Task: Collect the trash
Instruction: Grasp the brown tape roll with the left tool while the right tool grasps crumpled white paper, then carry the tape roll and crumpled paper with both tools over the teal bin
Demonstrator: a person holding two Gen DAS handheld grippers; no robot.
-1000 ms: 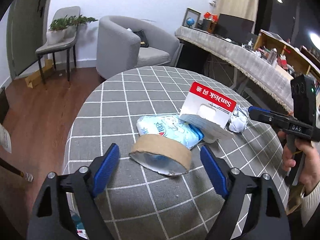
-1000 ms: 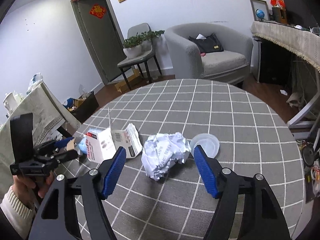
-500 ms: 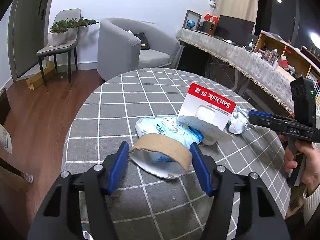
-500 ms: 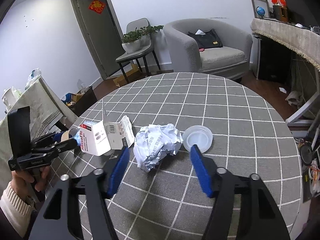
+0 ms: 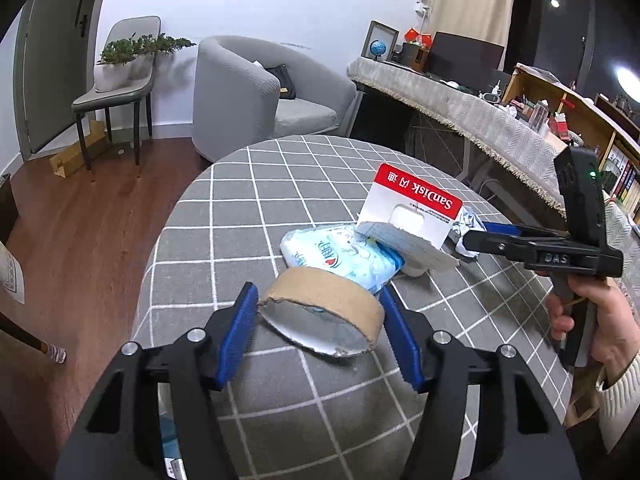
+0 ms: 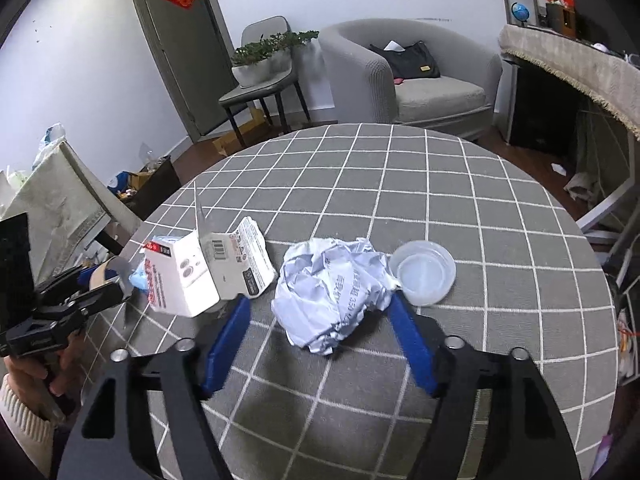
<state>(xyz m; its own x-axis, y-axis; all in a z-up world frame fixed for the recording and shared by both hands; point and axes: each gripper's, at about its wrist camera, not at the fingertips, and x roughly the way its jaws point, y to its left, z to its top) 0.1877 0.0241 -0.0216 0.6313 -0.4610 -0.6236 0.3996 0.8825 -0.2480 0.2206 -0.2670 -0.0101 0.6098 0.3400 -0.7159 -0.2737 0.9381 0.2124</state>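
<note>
The round table (image 6: 460, 200) with its grey checked cloth carried all the trash in one loose cluster near its front edge. The white card package (image 5: 412, 216) leaned over a blue wipes pack (image 5: 340, 256), with a clear lid (image 6: 424, 276) off to the side. The right gripper (image 6: 320, 308) straddled the crumpled paper ball (image 6: 332, 288), its jaws opening and not pressing the paper; it probably needed to settle lower so the pads met the ball's middle before closing. The left gripper (image 5: 316, 312) was clamped on the cardboard tape roll (image 5: 320, 312), both pads against its rim. A straight lift would likely suit best, since the thin ring could buckle or slip.
</note>
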